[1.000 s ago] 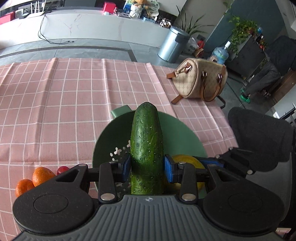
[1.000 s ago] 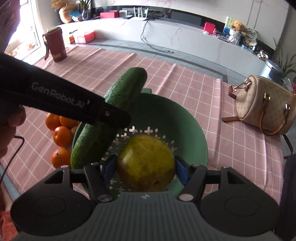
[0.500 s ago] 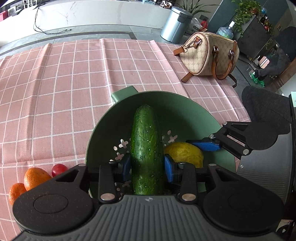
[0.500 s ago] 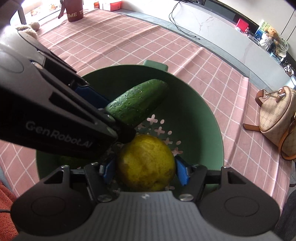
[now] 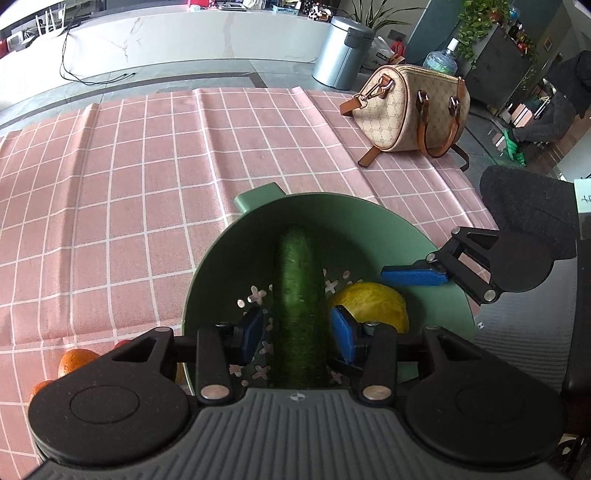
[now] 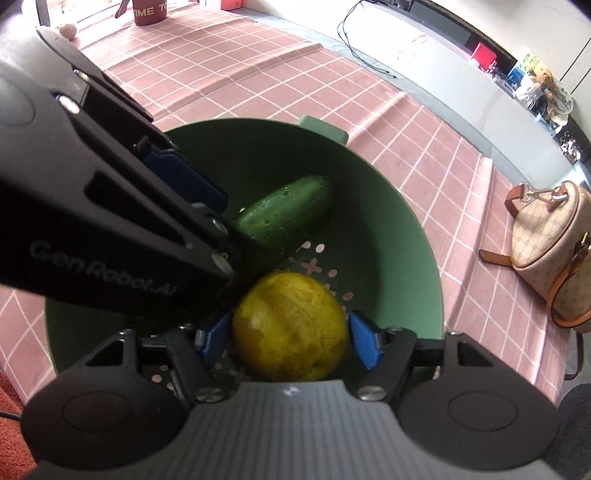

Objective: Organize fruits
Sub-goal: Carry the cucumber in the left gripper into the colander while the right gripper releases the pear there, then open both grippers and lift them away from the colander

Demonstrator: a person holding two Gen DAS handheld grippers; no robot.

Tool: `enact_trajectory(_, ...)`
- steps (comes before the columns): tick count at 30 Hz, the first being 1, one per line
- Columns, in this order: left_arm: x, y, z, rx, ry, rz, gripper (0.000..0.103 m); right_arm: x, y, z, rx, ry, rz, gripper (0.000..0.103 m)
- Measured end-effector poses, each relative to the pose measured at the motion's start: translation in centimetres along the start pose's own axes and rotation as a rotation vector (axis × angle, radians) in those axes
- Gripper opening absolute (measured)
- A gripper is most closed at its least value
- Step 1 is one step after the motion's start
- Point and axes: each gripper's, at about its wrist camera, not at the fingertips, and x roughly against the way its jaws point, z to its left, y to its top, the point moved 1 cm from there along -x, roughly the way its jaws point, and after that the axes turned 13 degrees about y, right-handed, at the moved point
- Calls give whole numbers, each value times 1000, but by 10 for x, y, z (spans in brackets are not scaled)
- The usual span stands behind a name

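Observation:
A green colander bowl [image 5: 369,229] stands on the pink checked tablecloth. A dark green cucumber [image 5: 299,295] lies inside it, between the fingers of my left gripper [image 5: 297,332], whose blue pads now stand apart from it. A yellow pear-like fruit [image 6: 291,325] lies in the bowl [image 6: 399,229] between the pads of my right gripper [image 6: 290,341], which have small gaps to it. The cucumber [image 6: 291,210] shows beyond the left gripper's body in the right wrist view. The fruit [image 5: 373,304] also shows in the left wrist view.
Oranges [image 5: 75,362] lie on the cloth left of the bowl. A beige handbag [image 5: 410,107] stands at the table's far right corner. A dark red cup [image 6: 149,11] stands at the far left. The table edge runs close on the right.
Both grippers came down into the bowl with their loads. Both then opened, and the cucumber and the yellow fruit now lie in the bowl.

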Motion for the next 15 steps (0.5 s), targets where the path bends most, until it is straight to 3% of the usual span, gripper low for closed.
enact_trajectory(9,53,-5,7,-51,2,-95,52,34,4,14,-7,-84,-32,79)
enact_trajectory(15,109,-23,23,-107,17,-208,52,74,3,39,-142,-113,-174,81)
